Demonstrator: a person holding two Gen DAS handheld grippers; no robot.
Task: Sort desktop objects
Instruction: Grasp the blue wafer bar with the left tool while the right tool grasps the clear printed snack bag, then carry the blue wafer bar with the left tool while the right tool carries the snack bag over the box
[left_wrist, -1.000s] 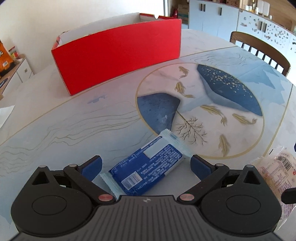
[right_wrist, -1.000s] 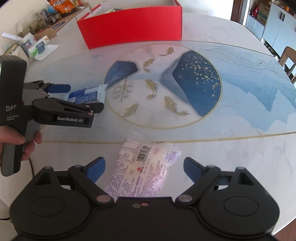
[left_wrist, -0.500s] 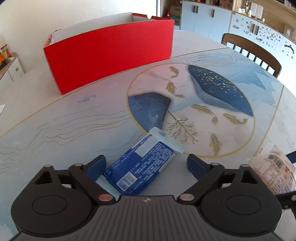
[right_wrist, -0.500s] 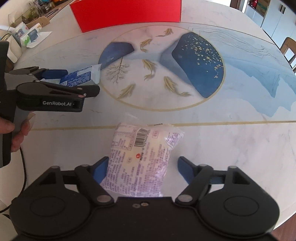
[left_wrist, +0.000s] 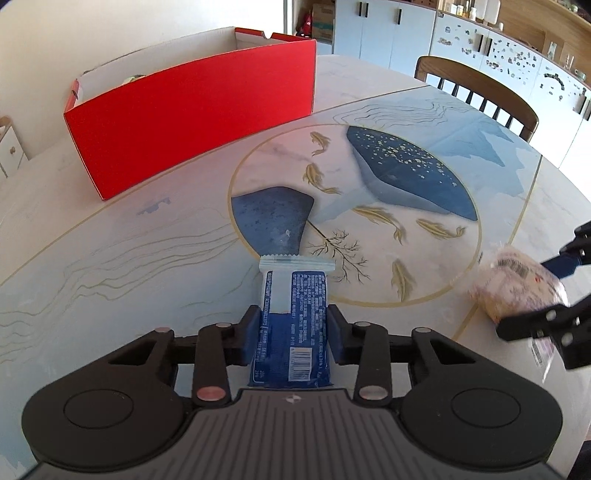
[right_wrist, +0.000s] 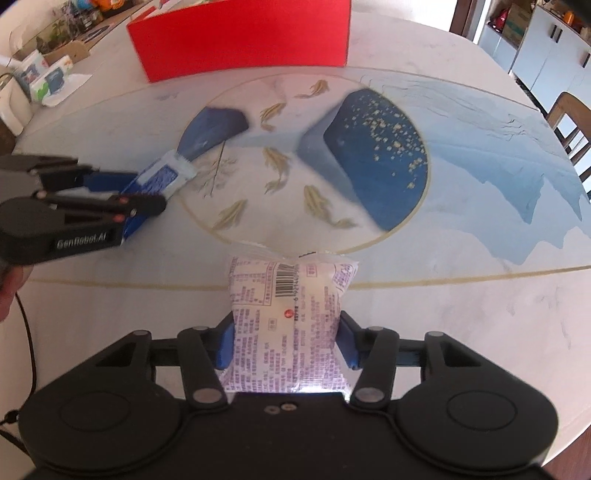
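My left gripper (left_wrist: 291, 330) is shut on a blue and white snack packet (left_wrist: 291, 314), which points forward over the table. In the right wrist view the same gripper (right_wrist: 122, 195) and packet (right_wrist: 162, 179) show at the left. My right gripper (right_wrist: 286, 341) is shut on a clear bread packet with purple print and a barcode (right_wrist: 288, 317). That packet also shows at the right edge of the left wrist view (left_wrist: 517, 288), with the right gripper (left_wrist: 554, 291) around it. An open red box (left_wrist: 192, 114) stands at the far side of the table, also seen in the right wrist view (right_wrist: 240, 37).
The round table (left_wrist: 110, 229) has a painted whale and fish design (left_wrist: 399, 173). A wooden chair (left_wrist: 476, 88) stands at its far right edge. White cabinets (left_wrist: 480, 37) line the back wall. Small boxes and clutter (right_wrist: 48, 70) sit on a side surface at the left.
Both grippers have closed: the left on the blue packet, the right on the bread packet. The blue packet has turned to lie straight between the left fingers. Both packets appear lifted slightly.
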